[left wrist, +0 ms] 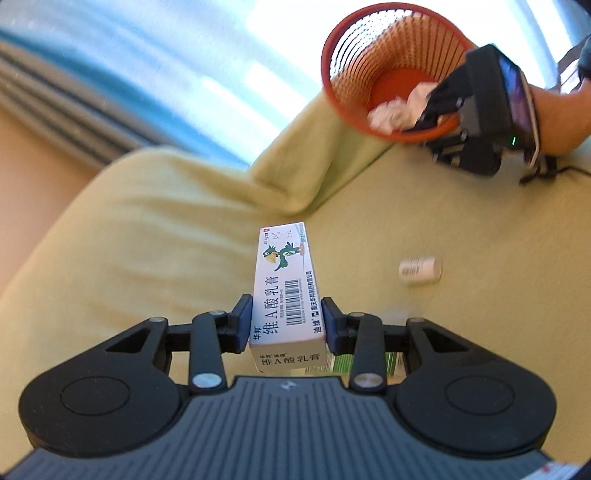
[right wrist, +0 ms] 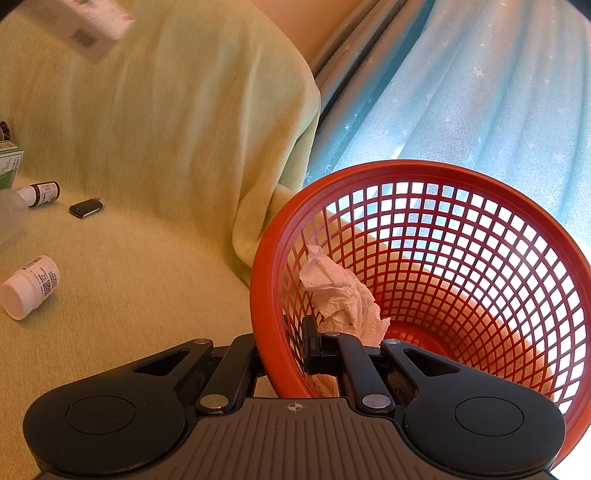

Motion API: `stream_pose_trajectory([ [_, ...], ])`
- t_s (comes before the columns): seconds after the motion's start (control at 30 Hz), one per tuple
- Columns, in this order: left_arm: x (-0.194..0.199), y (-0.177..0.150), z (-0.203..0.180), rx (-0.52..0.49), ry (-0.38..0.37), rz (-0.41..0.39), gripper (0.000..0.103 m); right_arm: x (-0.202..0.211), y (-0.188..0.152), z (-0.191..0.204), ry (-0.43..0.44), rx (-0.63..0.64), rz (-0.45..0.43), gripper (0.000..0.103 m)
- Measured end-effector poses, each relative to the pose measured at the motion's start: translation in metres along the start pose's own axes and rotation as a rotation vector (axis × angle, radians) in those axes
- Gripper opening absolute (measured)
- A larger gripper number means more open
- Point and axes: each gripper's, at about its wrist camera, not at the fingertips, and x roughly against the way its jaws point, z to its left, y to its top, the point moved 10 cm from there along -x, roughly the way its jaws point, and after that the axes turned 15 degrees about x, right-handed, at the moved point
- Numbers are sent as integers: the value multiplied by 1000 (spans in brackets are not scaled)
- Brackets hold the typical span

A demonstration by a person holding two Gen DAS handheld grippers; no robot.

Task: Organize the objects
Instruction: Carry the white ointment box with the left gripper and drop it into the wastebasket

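My left gripper (left wrist: 287, 322) is shut on a white ointment box (left wrist: 284, 266) with a green bird print, held above the sofa seat. The same box shows as a blur (right wrist: 85, 26) at the top left of the right wrist view. My right gripper (right wrist: 284, 350) is shut on the rim of a red mesh basket (right wrist: 406, 170), one finger inside and one outside. From the left wrist view, the basket (left wrist: 332, 74) lies tipped at the upper right with the right gripper (left wrist: 443, 107) on its rim. Crumpled white tissue (right wrist: 343, 295) lies inside.
On the yellow-green sofa seat (right wrist: 147, 277) lie a white pill bottle (right wrist: 29, 286), a small brown bottle (right wrist: 42, 194), a black oblong item (right wrist: 85, 207) and a green box (right wrist: 9, 162). A blue curtain (right wrist: 461, 92) hangs behind. A person's hand (left wrist: 554, 118) holds the right gripper.
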Motion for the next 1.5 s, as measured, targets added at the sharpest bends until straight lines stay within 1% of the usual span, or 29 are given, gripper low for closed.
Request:
stream_pose_trajectory([
  [0.2,-6,60,-30,-74,-85,-139,34,0,0,0,0,-1,0,3],
  [0.33,-8,85,-47,-133,-129,-190,34,0,0,0,0,0,0,3],
  [0.5,-11,111,-68,-165,-176,-241,34,0,1,0,0,-2,-1,3],
  [0.63,-20,130,-86,-175,-209,-262,34,0,2,1,1,-4,-2,3],
  [0.83,-48,160,-116,-198,-257,-291,35,0,2,1,2,-5,-2,2],
  [0.87,-56,167,-121,-199,-257,-297,37,0,2,1,2,-5,-2,2],
  [0.93,-72,181,-127,-197,-253,-298,48,-1,3,2,5,-6,-1,2],
  [0.97,-76,187,-128,-192,-252,-308,50,-1,3,2,5,-8,-1,2],
  [1.03,-81,194,-124,-173,-239,-309,50,-2,3,2,6,-14,-1,2],
  [1.1,-79,195,-114,-134,-238,-305,50,-2,4,2,9,-18,-1,2],
  [1.17,-77,190,-103,-113,-221,-285,50,-3,4,3,9,-16,0,2],
  [1.3,-76,167,-84,-80,-186,-222,50,-5,5,4,7,-18,-1,3],
  [1.5,-69,131,-53,-7,-135,-151,50,-6,5,4,5,-18,-1,3],
])
